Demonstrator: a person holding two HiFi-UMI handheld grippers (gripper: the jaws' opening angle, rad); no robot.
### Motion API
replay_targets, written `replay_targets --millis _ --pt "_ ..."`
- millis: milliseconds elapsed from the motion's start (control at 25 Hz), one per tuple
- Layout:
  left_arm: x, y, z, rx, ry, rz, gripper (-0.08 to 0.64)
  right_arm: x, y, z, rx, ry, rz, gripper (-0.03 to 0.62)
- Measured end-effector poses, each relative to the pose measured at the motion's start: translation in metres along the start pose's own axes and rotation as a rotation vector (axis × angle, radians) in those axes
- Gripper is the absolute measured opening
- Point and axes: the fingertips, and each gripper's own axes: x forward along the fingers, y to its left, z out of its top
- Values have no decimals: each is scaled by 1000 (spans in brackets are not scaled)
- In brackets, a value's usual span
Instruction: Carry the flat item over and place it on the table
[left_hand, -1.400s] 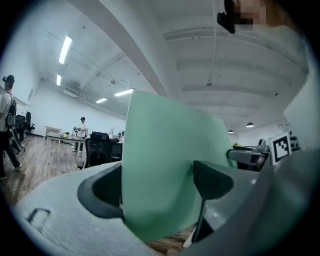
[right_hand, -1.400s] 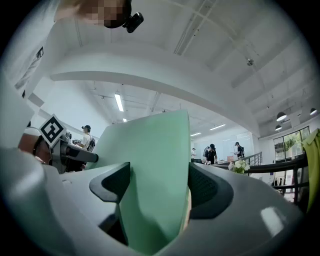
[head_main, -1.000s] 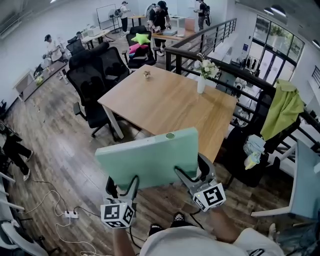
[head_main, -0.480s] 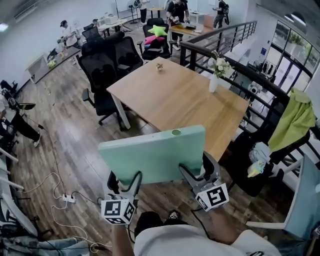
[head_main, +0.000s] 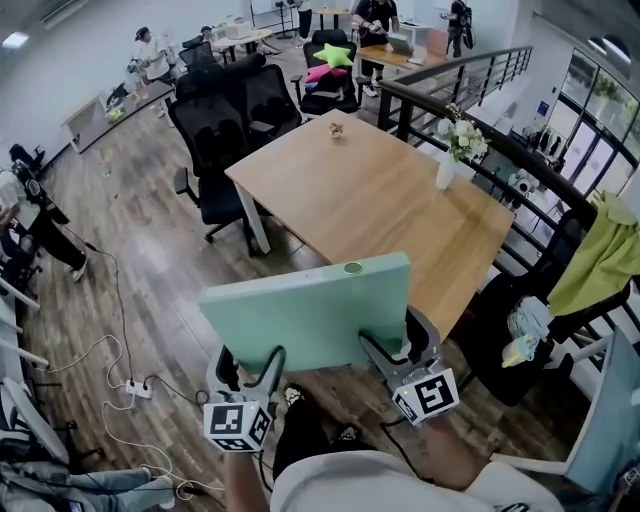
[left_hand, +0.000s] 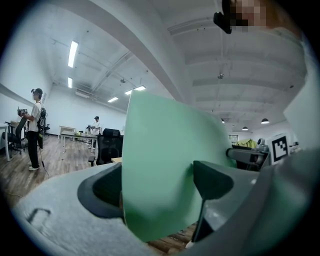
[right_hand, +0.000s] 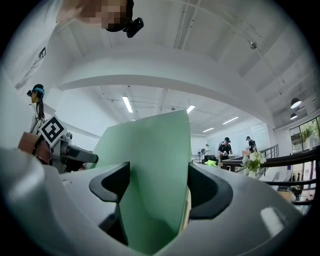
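Observation:
A flat pale-green board (head_main: 305, 313) is held up in the air in front of me, tilted, with a small round fitting on its top edge. My left gripper (head_main: 258, 368) is shut on its lower left edge and my right gripper (head_main: 385, 352) is shut on its lower right edge. In the left gripper view the green board (left_hand: 165, 165) fills the gap between the jaws, and in the right gripper view the same board (right_hand: 152, 175) stands between the dark pads. The wooden table (head_main: 380, 205) lies just beyond the board.
On the table stand a white vase of flowers (head_main: 450, 160) at the far right and a small object (head_main: 337, 128) at the far end. Black office chairs (head_main: 225, 150) stand left of it, a railing (head_main: 520, 180) runs behind, cables and a power strip (head_main: 135, 390) lie on the floor. People work at far desks.
I have moved closer to the table, which now sits lower and nearer in the head view. Both grippers still hold the green board the same way.

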Motion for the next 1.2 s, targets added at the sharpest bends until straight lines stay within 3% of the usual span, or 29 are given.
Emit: replay_targets --millis 680,1200 --pt "102 109 9 -47 37 -14 451 146 -8 -23 -7 54 -11 371" --pt "151 220 29 -63 39 -24 451 265 26 -27 -8 79 -2 371"
